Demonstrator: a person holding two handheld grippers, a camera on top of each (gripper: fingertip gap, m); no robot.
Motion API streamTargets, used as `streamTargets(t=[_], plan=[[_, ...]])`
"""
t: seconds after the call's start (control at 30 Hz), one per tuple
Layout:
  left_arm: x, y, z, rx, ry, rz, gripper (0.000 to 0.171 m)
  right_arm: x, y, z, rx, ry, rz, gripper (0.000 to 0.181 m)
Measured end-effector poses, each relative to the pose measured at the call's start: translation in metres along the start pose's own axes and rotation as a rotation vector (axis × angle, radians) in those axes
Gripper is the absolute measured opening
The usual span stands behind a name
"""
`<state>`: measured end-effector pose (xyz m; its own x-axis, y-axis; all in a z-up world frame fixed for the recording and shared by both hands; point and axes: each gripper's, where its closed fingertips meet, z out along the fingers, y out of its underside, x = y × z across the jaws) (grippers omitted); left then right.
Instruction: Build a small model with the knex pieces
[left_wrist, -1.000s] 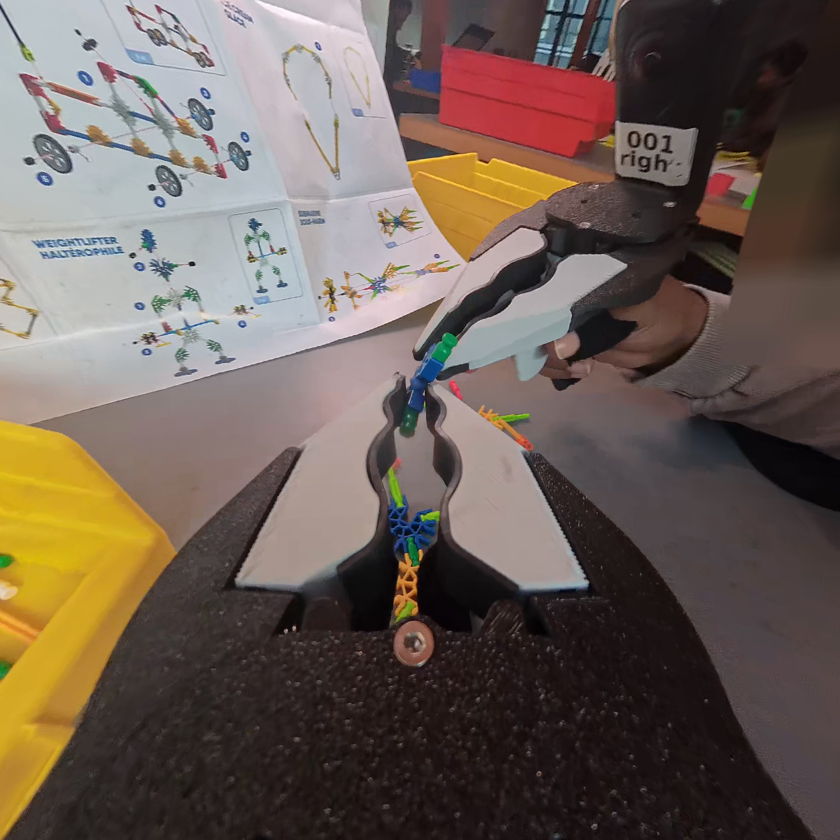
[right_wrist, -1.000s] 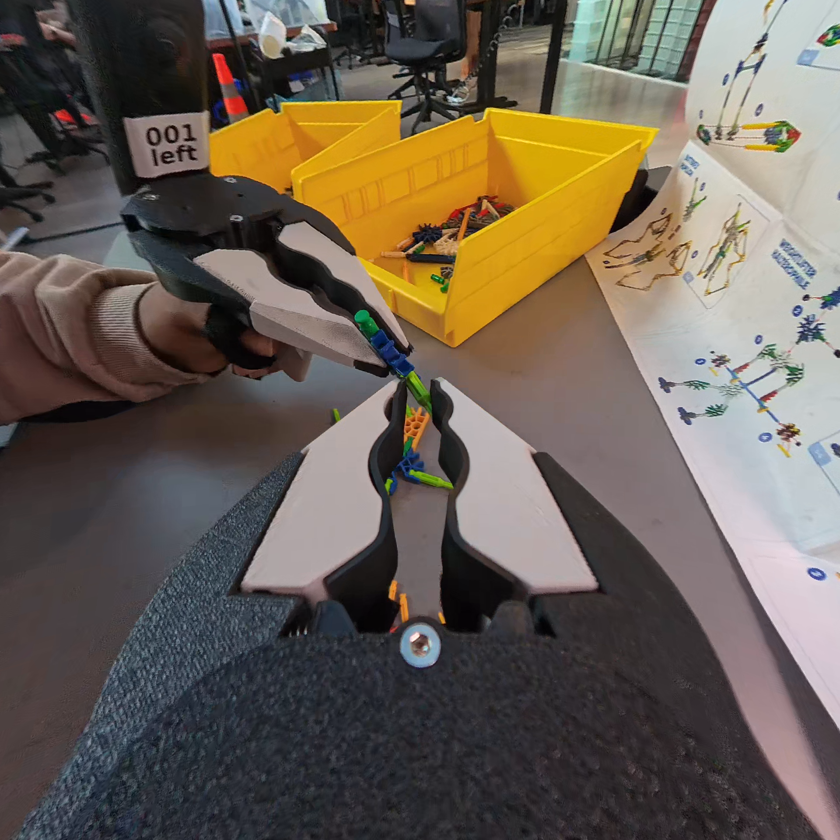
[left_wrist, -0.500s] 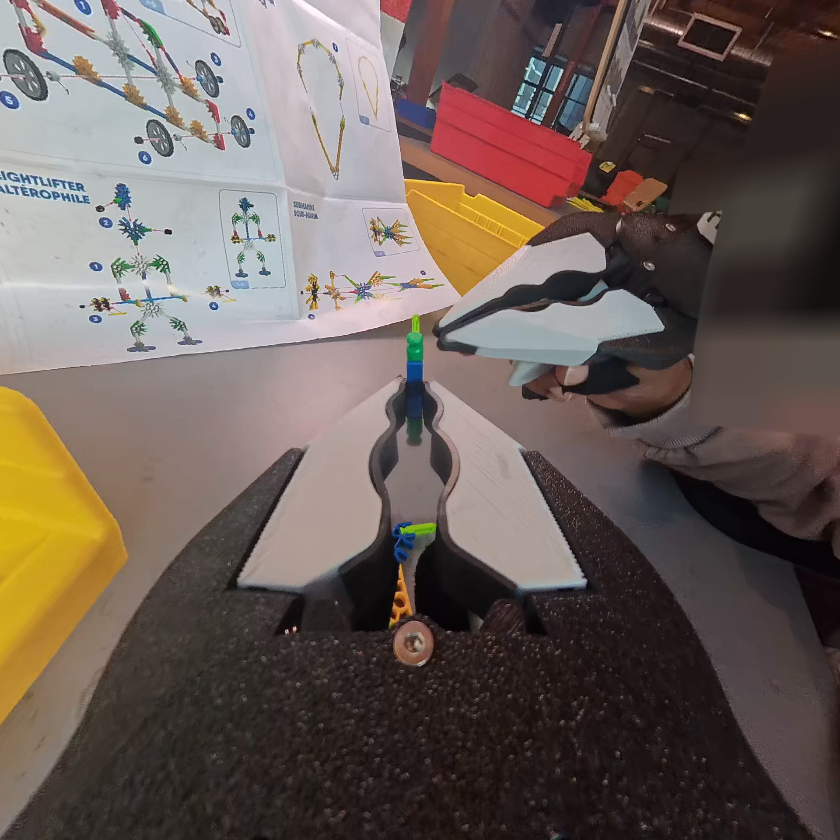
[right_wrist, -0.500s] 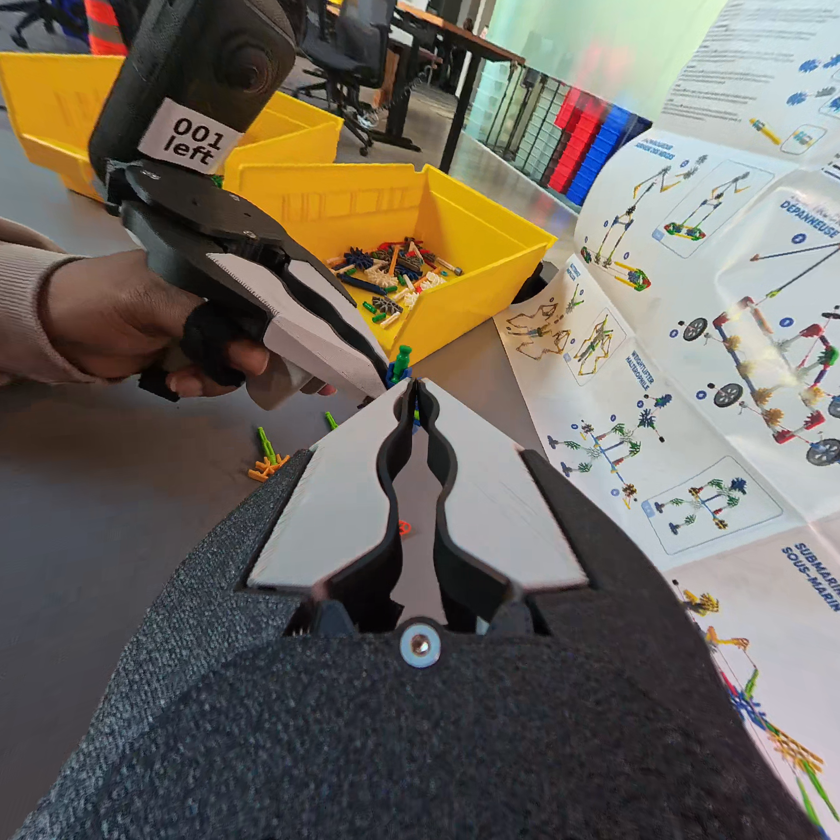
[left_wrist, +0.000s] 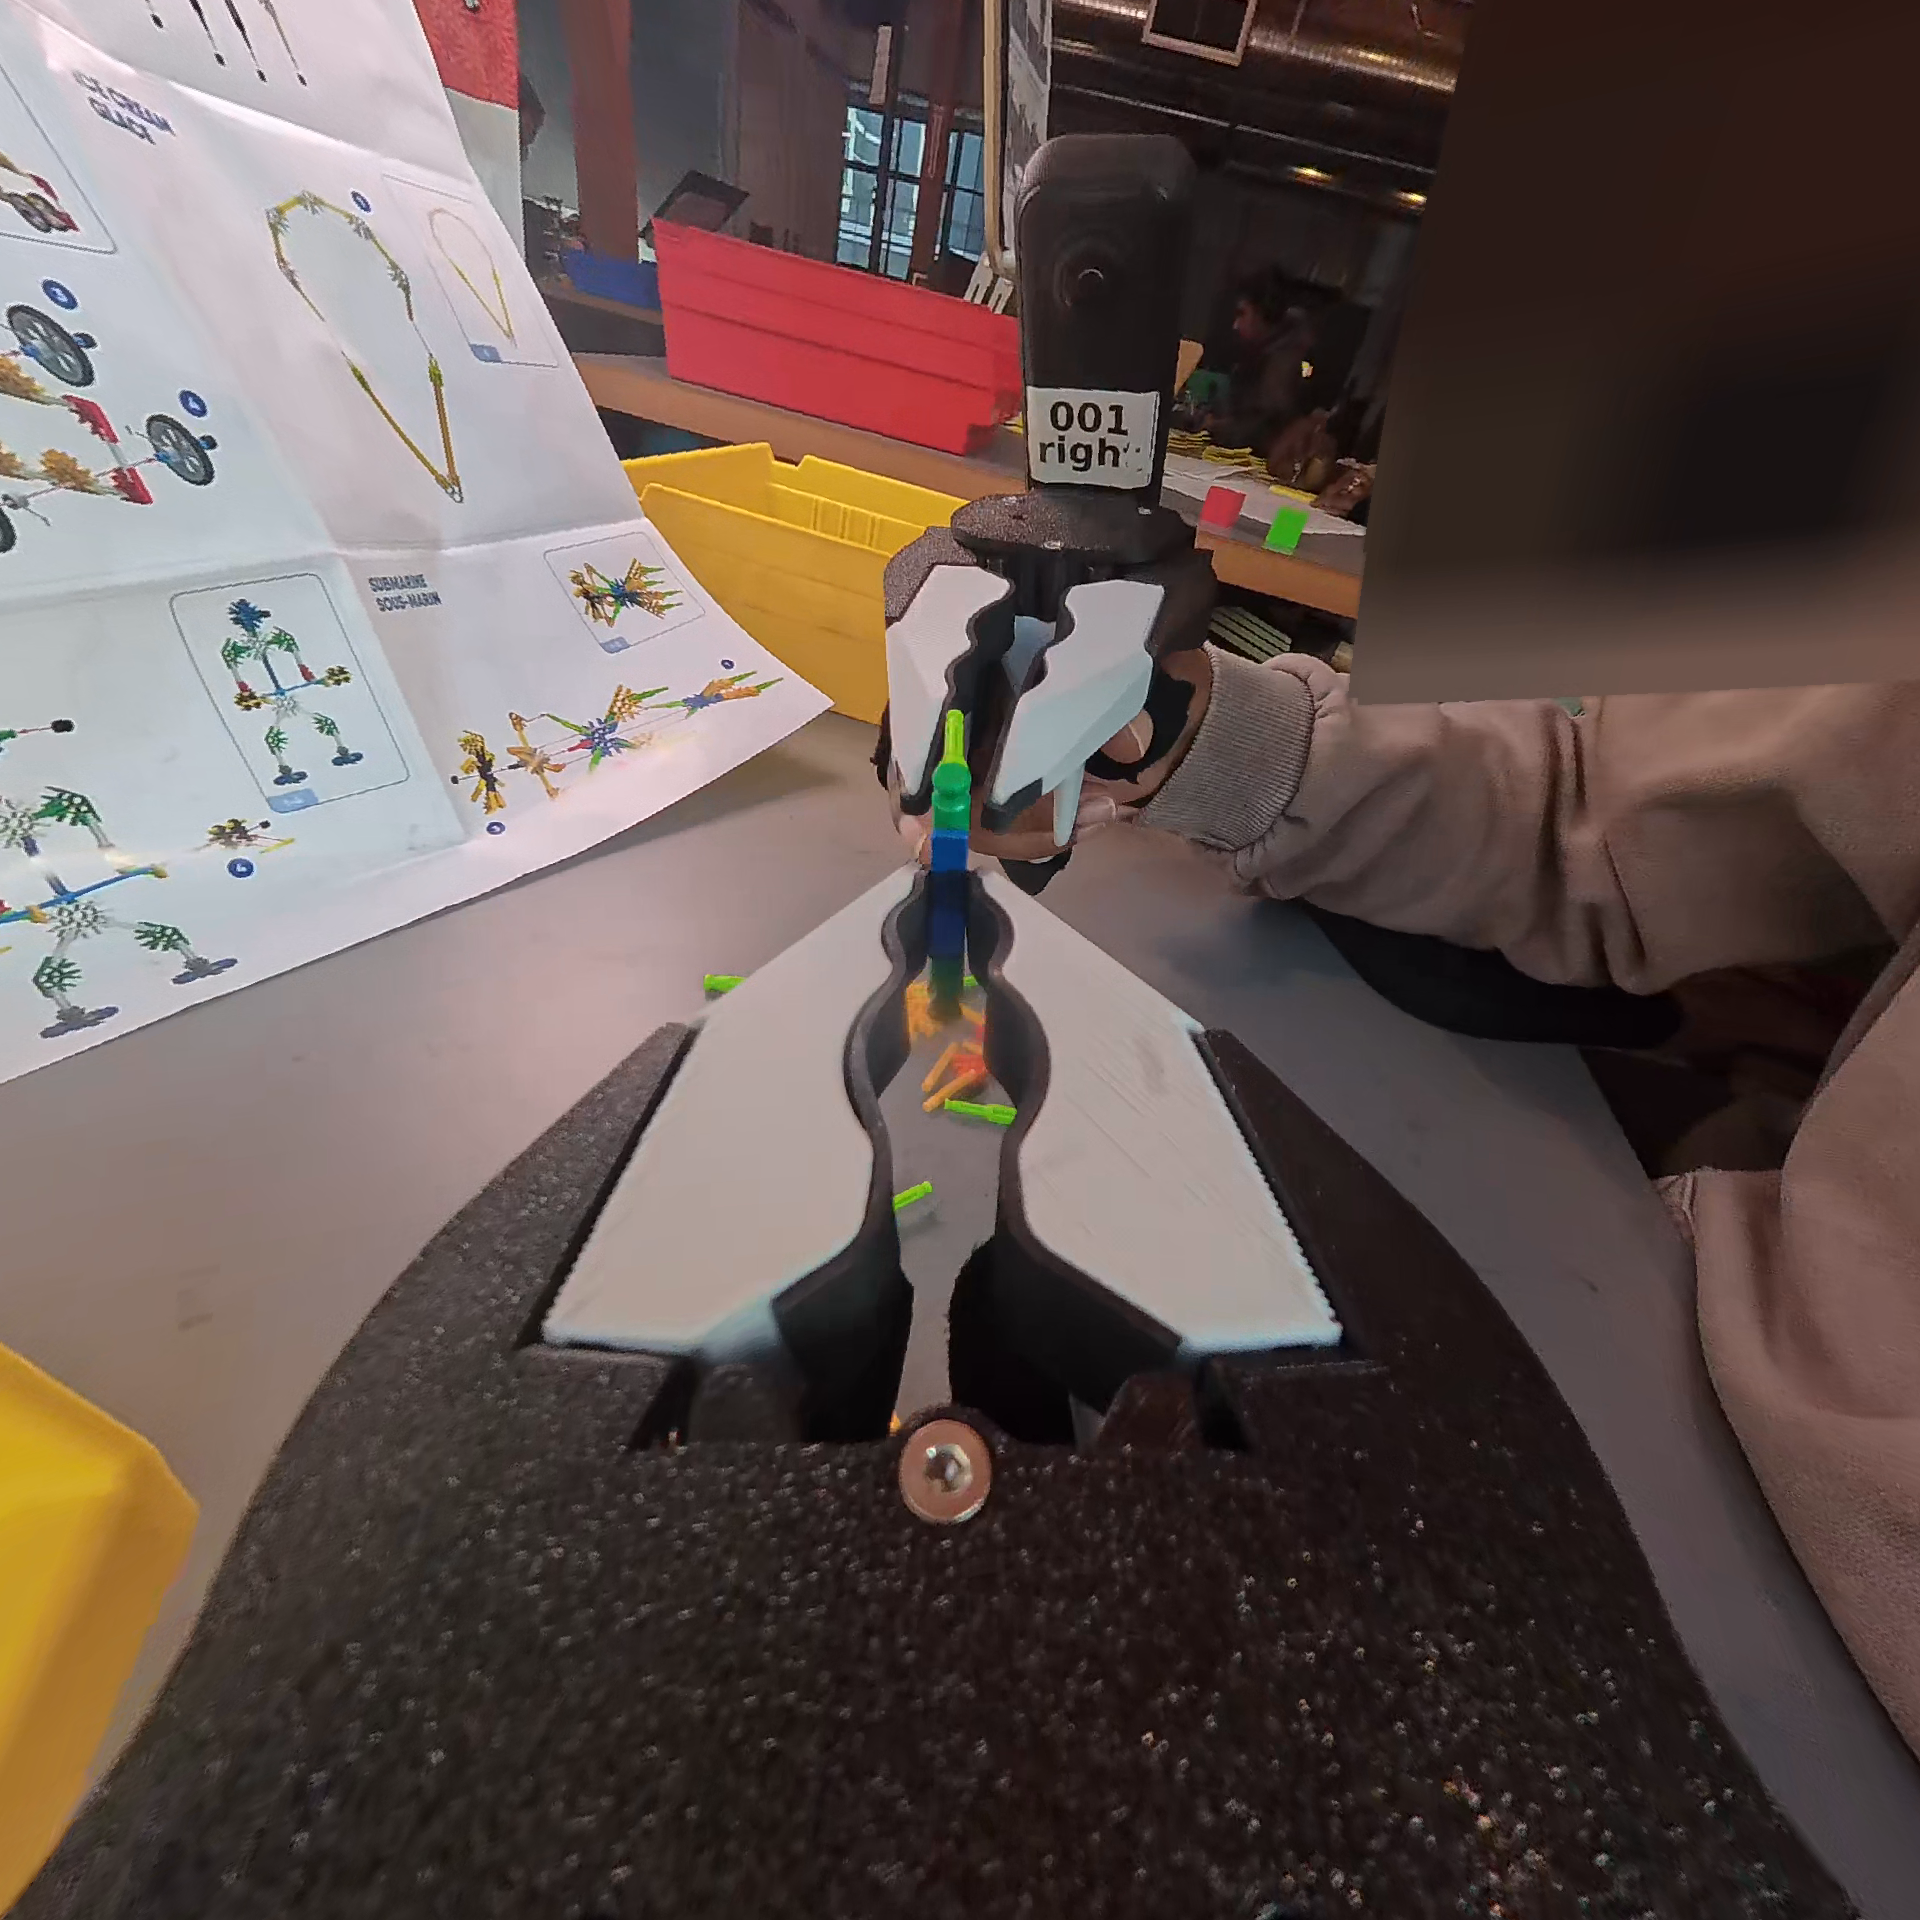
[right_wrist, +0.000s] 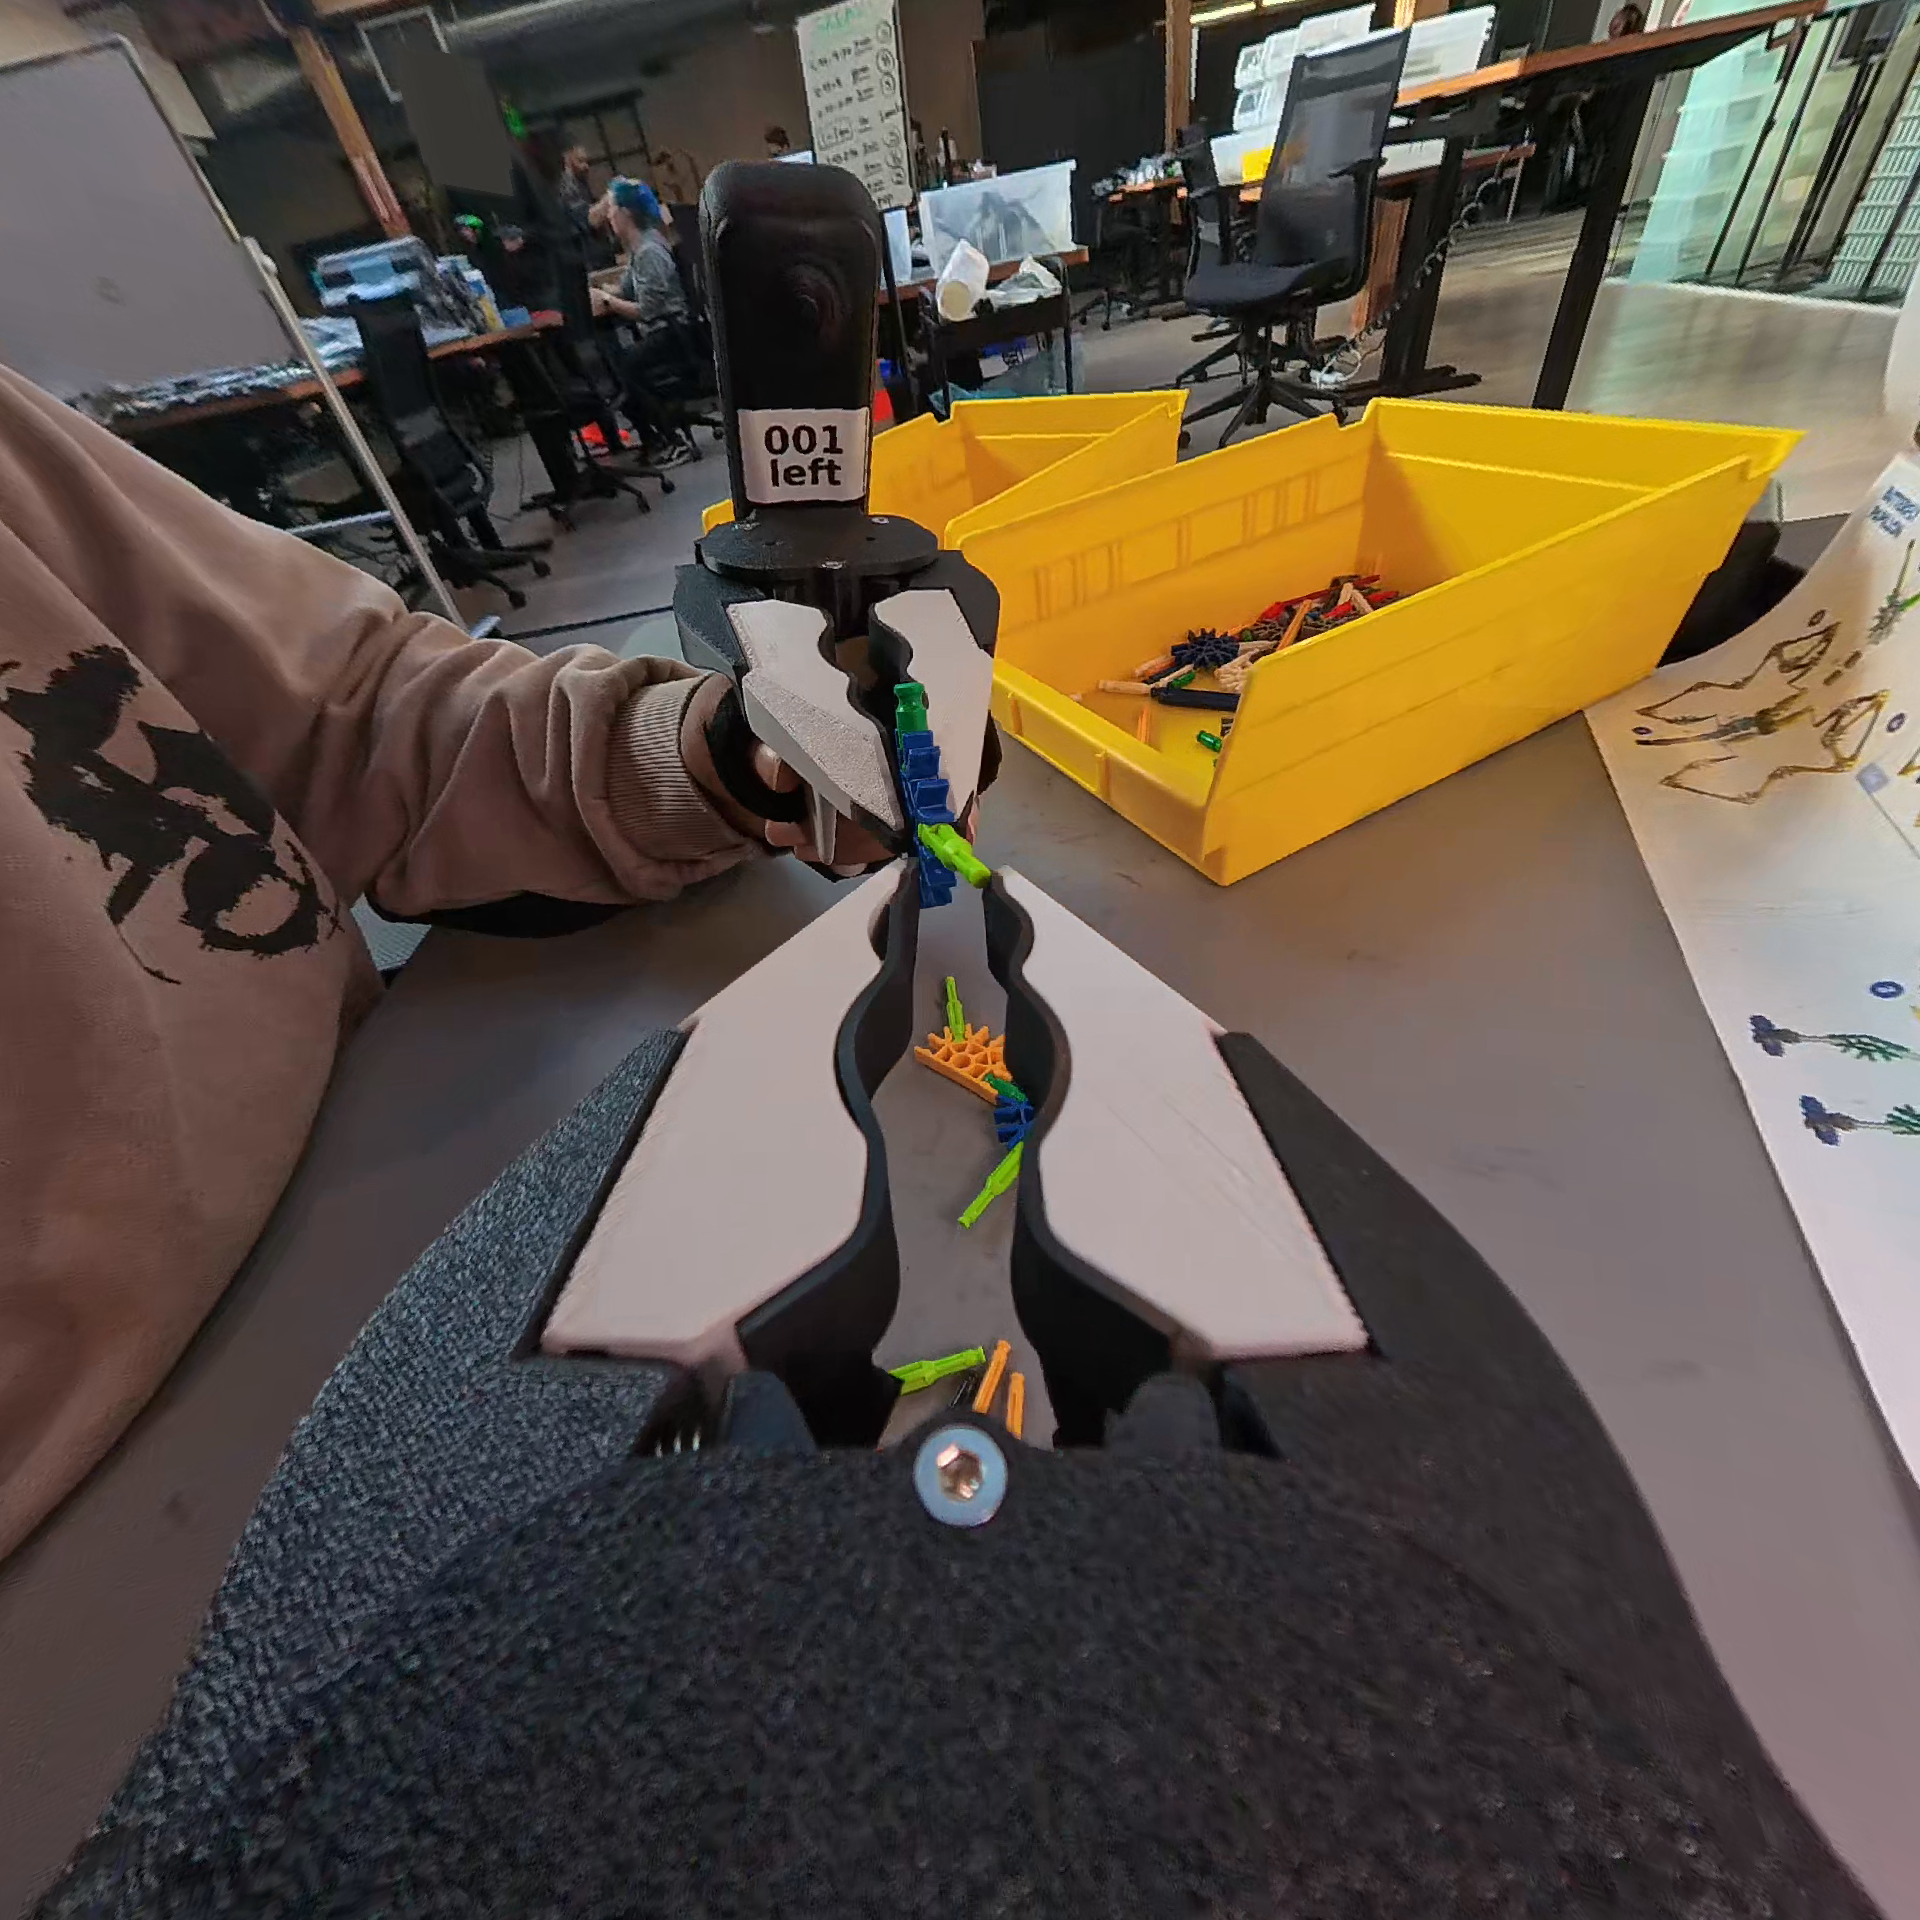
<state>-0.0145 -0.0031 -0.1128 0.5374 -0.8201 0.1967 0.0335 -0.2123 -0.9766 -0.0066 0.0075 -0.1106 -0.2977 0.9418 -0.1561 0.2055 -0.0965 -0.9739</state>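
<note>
Now the left gripper (left_wrist: 948, 883) pinches a blue and green toy stick (left_wrist: 945, 883). Facing it, the right gripper (right_wrist: 940, 883) has its tongs a little apart, empty, above loose pieces (right_wrist: 966, 1055) on the gray table (right_wrist: 1403, 987).

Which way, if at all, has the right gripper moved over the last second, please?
Yes: against the yellow bin behind it, the right gripper turned from side-on to facing the camera head-on.
</note>
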Motion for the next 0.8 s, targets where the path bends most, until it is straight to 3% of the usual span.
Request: streamTargets(t=[0.8], plan=[[0.021, 0.002, 0.004, -0.03, 0.113, -0.017, 0.005, -0.022, -0.004, -0.007, 0.029, -0.153, -0.013, 0.004]])
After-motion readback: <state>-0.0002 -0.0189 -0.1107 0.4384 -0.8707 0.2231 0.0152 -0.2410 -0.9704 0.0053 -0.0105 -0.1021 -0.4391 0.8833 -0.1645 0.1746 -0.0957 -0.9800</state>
